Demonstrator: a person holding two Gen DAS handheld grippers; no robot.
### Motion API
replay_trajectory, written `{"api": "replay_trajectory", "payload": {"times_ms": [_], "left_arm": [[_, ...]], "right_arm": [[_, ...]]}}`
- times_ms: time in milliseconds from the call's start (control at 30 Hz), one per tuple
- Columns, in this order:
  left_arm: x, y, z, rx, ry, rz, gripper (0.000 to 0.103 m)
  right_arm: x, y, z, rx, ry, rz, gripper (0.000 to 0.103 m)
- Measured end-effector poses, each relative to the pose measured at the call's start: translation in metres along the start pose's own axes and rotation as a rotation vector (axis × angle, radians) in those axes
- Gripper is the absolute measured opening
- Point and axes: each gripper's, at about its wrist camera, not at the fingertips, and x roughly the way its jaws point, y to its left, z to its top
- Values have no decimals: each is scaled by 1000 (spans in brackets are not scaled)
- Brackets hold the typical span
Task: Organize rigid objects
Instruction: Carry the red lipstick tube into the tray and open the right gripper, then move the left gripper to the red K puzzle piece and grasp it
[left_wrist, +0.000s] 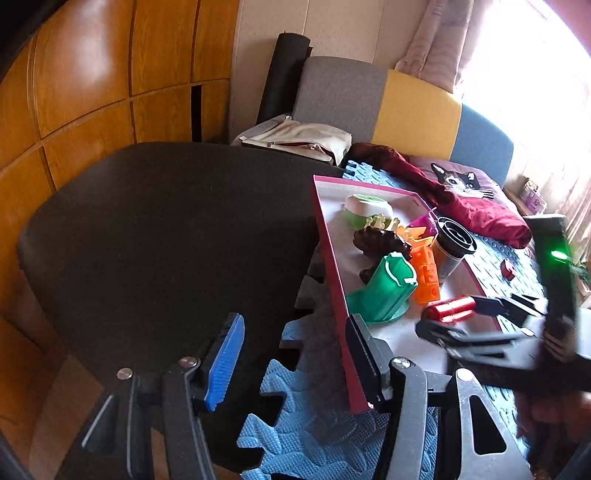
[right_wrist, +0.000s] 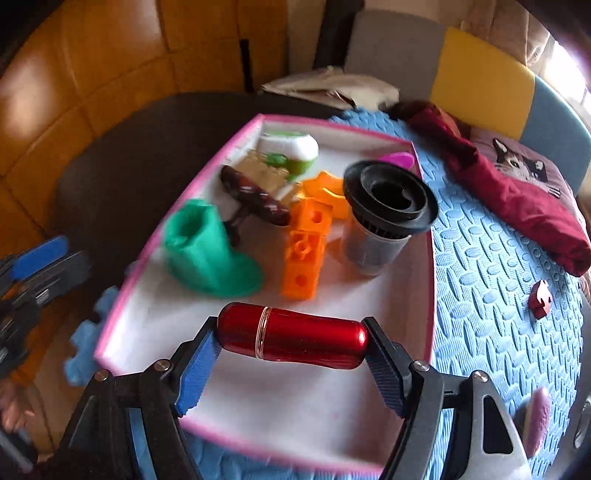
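My right tongs (right_wrist: 291, 354) grip the red cylinder (right_wrist: 293, 338) above the near part of the pink-edged tray (right_wrist: 428, 288), my left tongs (left_wrist: 295, 354) are open and empty, most toys lie farther inside, and I judge only the small red piece (right_wrist: 539, 293) on the blue mat (right_wrist: 491, 258) is left.

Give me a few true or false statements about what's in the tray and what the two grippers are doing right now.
1. The right gripper holds the red cylinder by its ends. True.
2. The left gripper grips the green holder. False: its jaws are open and hold nothing.
3. The orange block lies in the pink-rimmed tray. True.
4. The black-lidded cup stands outside the tray. False: it stands inside.
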Motion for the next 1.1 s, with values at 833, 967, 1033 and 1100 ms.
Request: {"api": "replay_trajectory", "payload": {"times_ms": [833, 967, 1033, 1100], "left_arm": [[-8, -7, 0, 23, -12, 13, 58], [-12, -10, 1, 33, -26, 14, 59], [-13, -12, 2, 39, -30, 12, 59], [-15, -14, 2, 46, -32, 11, 59]], "right_arm": [[-19, -16, -15, 94, -82, 87, 77], [-31, -17, -18, 97, -116, 84, 77], [-38, -18, -19, 98, -136, 80, 77], [-44, -19, -20, 101, -153, 78, 77]]}}
